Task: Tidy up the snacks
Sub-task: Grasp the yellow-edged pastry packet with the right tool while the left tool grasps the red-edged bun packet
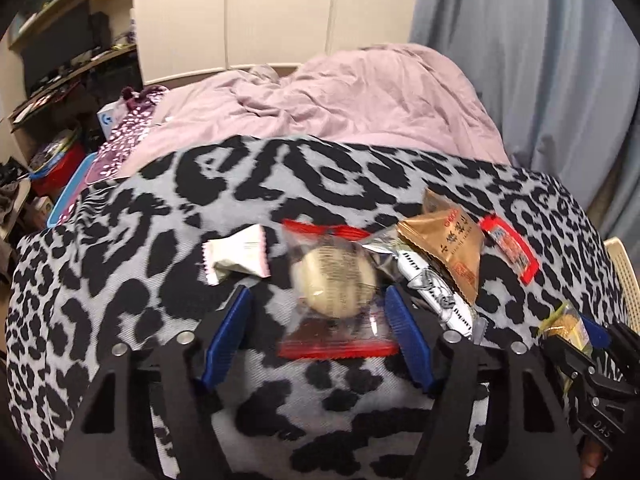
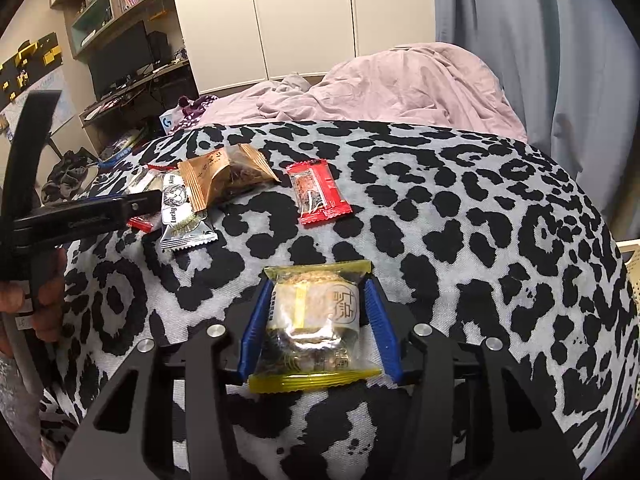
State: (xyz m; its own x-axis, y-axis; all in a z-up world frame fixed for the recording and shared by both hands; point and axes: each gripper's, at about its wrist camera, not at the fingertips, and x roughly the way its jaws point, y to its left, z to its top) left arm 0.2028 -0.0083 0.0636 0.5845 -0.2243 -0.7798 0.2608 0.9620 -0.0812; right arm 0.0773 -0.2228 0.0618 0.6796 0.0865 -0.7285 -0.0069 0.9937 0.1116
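Snacks lie on a leopard-print blanket [image 1: 120, 248]. In the left wrist view, my left gripper [image 1: 318, 300] is open around a clear red-edged pack holding a round pastry [image 1: 338, 280]; the blue fingers [image 1: 230, 328] stand apart from it. Nearby lie a white pink-edged pack [image 1: 236, 258], a silver pack [image 1: 436, 292], a gold pack [image 1: 448, 246] and a small red pack [image 1: 508, 248]. In the right wrist view, my right gripper [image 2: 318, 288] is shut on a yellow-edged pastry pack [image 2: 316, 320]. The gold pack [image 2: 224, 176], silver pack [image 2: 182, 212] and red pack [image 2: 318, 192] lie farther back.
A rumpled pink duvet [image 1: 360, 96] lies behind the blanket. Blue-grey curtains [image 2: 540, 40] hang at right. Cluttered shelves and a desk [image 1: 60, 60] stand at left. A cream perforated basket [image 1: 624, 276] sits at the right edge. The left gripper body [image 2: 80, 216] crosses the right wrist view.
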